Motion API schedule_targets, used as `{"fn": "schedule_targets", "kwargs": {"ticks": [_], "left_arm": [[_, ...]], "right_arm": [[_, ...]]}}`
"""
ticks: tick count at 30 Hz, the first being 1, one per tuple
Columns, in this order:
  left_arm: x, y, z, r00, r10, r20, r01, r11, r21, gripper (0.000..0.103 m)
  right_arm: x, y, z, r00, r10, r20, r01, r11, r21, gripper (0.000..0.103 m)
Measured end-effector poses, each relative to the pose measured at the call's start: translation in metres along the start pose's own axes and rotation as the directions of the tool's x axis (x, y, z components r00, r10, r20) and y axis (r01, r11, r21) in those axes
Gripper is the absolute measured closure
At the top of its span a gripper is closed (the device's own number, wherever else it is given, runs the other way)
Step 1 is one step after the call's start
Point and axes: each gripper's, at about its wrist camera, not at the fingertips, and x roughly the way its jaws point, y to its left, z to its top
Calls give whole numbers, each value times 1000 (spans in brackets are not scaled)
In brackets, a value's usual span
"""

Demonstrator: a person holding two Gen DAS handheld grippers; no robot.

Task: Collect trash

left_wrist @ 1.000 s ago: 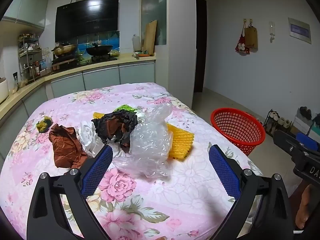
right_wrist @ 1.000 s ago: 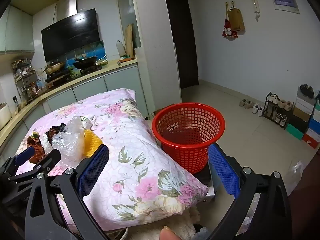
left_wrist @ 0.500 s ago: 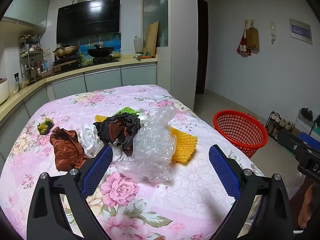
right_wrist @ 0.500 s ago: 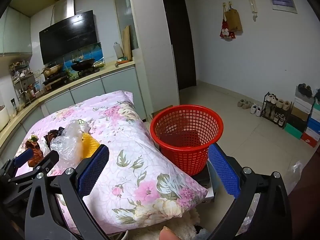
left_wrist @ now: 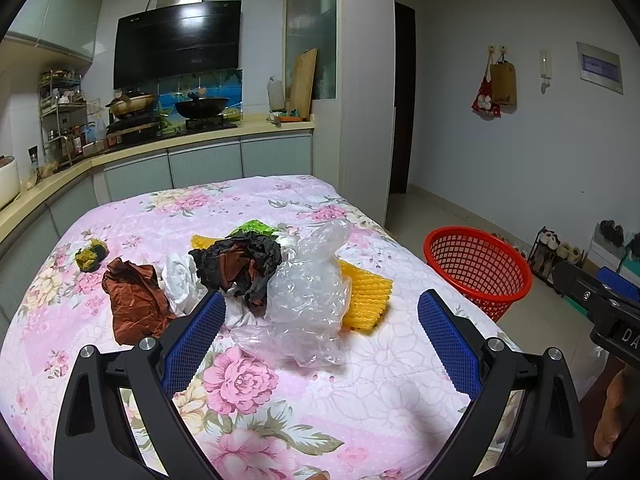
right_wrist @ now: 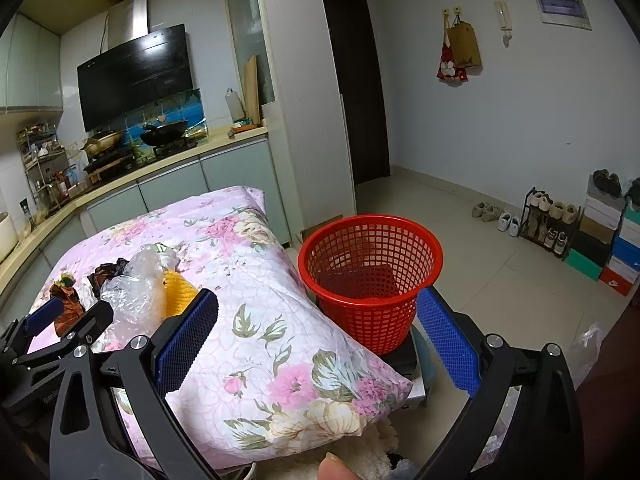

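A pile of trash lies on the floral-covered table (left_wrist: 280,420): a clear plastic bag (left_wrist: 310,304), black crumpled paper (left_wrist: 238,266), a white wad (left_wrist: 180,280), brown crumpled paper (left_wrist: 134,300), a yellow foam net (left_wrist: 366,294), a green scrap (left_wrist: 252,227) and a small yellow-green wad (left_wrist: 91,254). My left gripper (left_wrist: 320,336) is open and empty, just in front of the clear bag. My right gripper (right_wrist: 316,340) is open and empty, held over the table's right edge beside the red mesh basket (right_wrist: 370,276), which stands empty on the floor.
A kitchen counter with a stove and pans (left_wrist: 200,108) runs behind the table. A shoe rack and boxes (right_wrist: 592,224) stand along the right wall. A dark doorway (right_wrist: 360,88) is at the back. The left gripper (right_wrist: 52,332) shows at the right wrist view's lower left.
Both views have shifted slightly: the trash pile and the basket sit a little lower and closer in frame. Both grippers stay open and empty.
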Motion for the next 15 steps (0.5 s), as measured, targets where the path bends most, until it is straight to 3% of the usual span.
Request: {"fn": "schedule_targets", "kwargs": {"ticks": [15], "left_arm": [[-1,-11,4,999,-45,9,44,999,24,9]], "right_arm": [[2,-7,-2,1000,-27,-15,27,999,23,7]]}}
